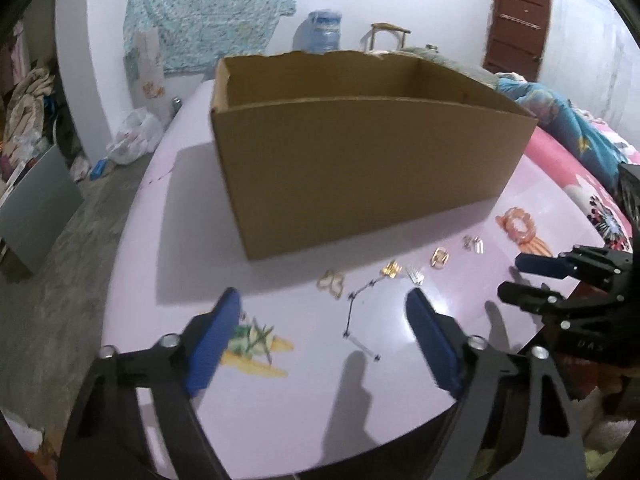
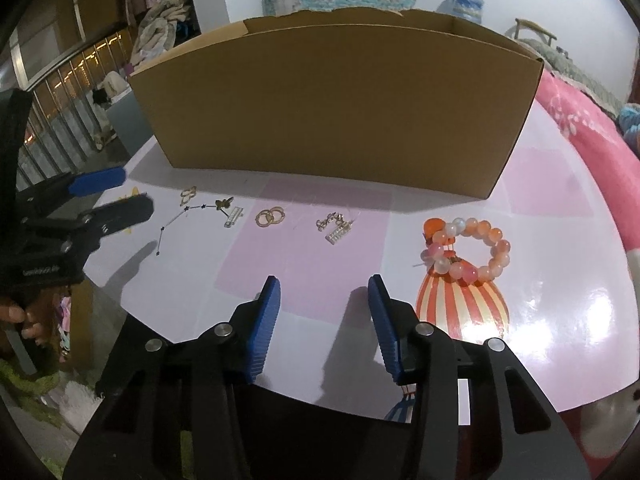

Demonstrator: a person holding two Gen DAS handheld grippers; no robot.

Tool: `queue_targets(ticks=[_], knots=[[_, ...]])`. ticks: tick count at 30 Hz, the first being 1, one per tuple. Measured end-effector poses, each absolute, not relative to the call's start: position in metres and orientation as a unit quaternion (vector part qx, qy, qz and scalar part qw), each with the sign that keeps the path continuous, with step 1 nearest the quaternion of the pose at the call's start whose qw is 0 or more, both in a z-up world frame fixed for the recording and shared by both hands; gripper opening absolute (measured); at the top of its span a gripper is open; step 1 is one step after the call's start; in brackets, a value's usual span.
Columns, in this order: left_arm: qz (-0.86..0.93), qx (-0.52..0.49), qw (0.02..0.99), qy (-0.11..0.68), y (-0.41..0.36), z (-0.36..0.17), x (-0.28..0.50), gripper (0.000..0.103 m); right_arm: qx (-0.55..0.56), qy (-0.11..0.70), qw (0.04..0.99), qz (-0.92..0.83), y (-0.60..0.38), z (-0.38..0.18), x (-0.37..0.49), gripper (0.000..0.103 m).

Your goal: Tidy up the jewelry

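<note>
In front of the cardboard box (image 2: pixel 332 108), small jewelry lies in a row on the counter (image 2: pixel 560 280). The bead bracelet (image 2: pixel 468 248) sits just ahead and right of the right claw (image 2: pixel 324 284), spread wide and empty. The left claw (image 1: pixel 324 300), also wide, hovers near the thin chain (image 1: pixel 352 312).

Brown box (image 2: pixel 328 104); pink-orange bead bracelet (image 2: pixel 468 246); blue fingers (image 2: pixel 264 320); pink table (image 2: pixel 332 248).

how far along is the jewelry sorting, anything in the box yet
Nothing looks done: what shows of the box interior is bare, though its floor is hidden. In hand: nothing; the left tool and right tool are open. Left: the bead bracelet, gold rings, chain and small pieces on the table.
</note>
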State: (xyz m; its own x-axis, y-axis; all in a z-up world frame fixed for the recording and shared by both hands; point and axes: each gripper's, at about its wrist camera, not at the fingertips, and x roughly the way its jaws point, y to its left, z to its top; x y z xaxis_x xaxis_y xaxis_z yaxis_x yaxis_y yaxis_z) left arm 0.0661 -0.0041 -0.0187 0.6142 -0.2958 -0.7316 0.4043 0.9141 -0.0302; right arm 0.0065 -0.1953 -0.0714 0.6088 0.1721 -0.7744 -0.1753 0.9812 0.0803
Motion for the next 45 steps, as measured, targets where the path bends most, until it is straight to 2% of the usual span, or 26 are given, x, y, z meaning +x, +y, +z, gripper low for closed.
queue_targets(ticks=[6, 15, 22, 23, 45], knots=[[-0.213, 0.068, 0.883, 0.413, -0.014, -0.025, 0.087, 0.051, 0.005, 0.431, 0.897, 0.097, -0.199, -0.070, 0.012, 0.043], [-0.209, 0.076, 0.865, 0.449, -0.026, -0.040, 0.101, 0.026, 0.014, 0.431, 0.897, 0.102, -0.200, -0.070, 0.024, 0.043], [-0.192, 0.118, 0.864, 0.450, -0.037, -0.043, 0.099, 0.020, 0.019, 0.429, 0.897, 0.107, -0.202, -0.069, 0.029, 0.043], [-0.194, 0.121, 0.863, 0.450, -0.039, -0.044, 0.098, 0.015, 0.019, 0.429, 0.897, 0.107, -0.202, -0.068, 0.030, 0.043], [-0.185, 0.112, 0.873, 0.436, -0.025, -0.033, 0.094, 0.014, 0.024, 0.407, 0.903, 0.133, -0.207, -0.059, 0.023, 0.042]])
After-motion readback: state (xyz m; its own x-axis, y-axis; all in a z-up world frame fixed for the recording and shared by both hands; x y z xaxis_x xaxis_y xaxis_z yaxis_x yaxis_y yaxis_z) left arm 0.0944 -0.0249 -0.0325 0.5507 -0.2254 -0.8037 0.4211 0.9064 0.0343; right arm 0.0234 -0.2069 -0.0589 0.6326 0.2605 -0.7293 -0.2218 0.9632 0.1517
